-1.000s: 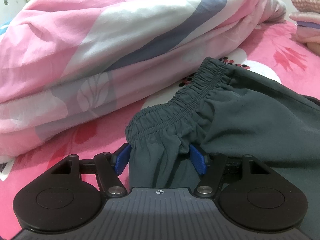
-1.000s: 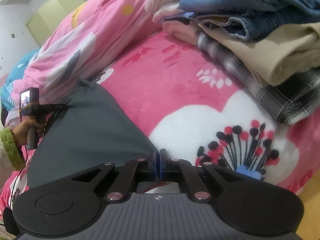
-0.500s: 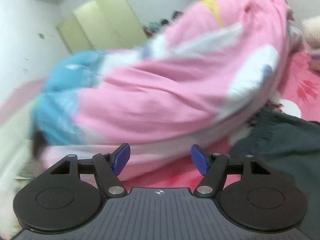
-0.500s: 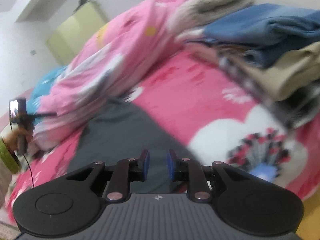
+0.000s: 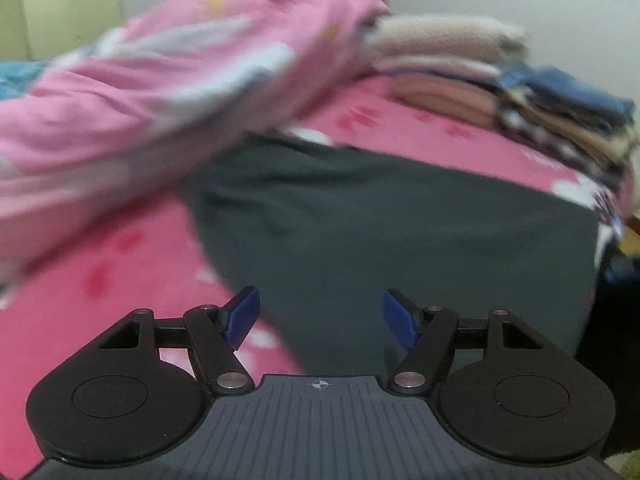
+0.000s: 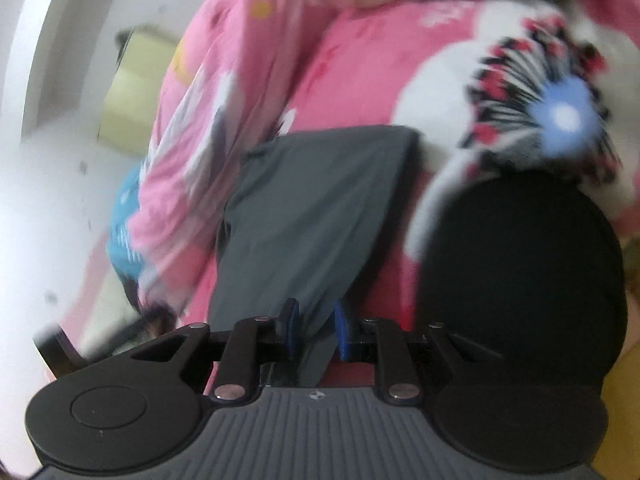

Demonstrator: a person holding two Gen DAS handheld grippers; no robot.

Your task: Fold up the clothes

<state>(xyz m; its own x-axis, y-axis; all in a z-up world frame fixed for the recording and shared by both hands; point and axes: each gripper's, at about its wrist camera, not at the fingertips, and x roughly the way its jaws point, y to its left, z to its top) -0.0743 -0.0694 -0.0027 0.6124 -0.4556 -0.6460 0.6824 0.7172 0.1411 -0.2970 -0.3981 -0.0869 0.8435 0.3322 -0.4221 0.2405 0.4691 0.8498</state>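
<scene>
The dark grey trousers (image 5: 392, 216) lie flat on the pink flowered bedspread (image 5: 120, 264). My left gripper (image 5: 320, 316) is open and empty, hovering over their near edge. In the right wrist view the trousers (image 6: 312, 208) stretch away from my right gripper (image 6: 316, 328), whose blue pads stand a little apart with a fold of the grey cloth between them. A black round shape (image 6: 520, 276), apparently part of the left gripper, blocks the right side of that view. Both views are blurred.
A bunched pink and white duvet (image 5: 160, 80) lies along the left of the trousers. A pile of folded clothes (image 5: 500, 80) sits at the far right of the bed. A pale green wardrobe (image 5: 60, 4) stands behind.
My left gripper let go of the elastic waistband, pulled back and swung right over the trousers. My right gripper opened from shut and swung round, now sitting around the trousers' near end.
</scene>
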